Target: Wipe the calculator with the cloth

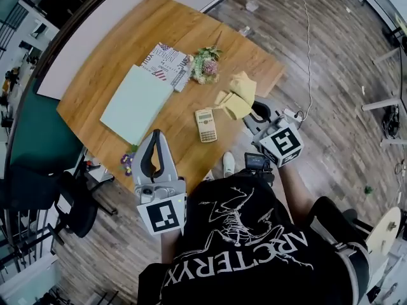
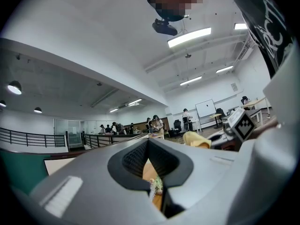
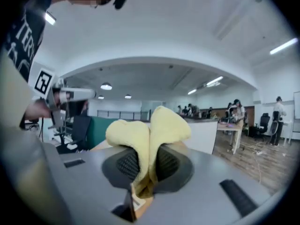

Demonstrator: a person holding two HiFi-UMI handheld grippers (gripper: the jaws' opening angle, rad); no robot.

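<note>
A small beige calculator (image 1: 205, 124) lies flat on the wooden table (image 1: 127, 43), near its front edge. To its right a yellow cloth (image 1: 236, 97) rests crumpled on the table. My right gripper (image 1: 253, 112) is at the cloth's near right edge. In the right gripper view the cloth (image 3: 152, 125) bulges up between the jaws, and the right gripper (image 3: 150, 158) is shut on it. My left gripper (image 1: 156, 135) hovers at the front edge, left of the calculator. In its own view the left gripper (image 2: 148, 142) is shut with nothing in it.
A pale green folder (image 1: 137, 103) lies at the table's left, with a flag-print magazine (image 1: 166, 62) and a bunch of flowers (image 1: 205, 64) behind the calculator. Small purple flowers (image 1: 127, 161) sit at the front edge. A dark chair (image 1: 70, 202) stands at the left; a cable (image 1: 305, 56) runs over the floor.
</note>
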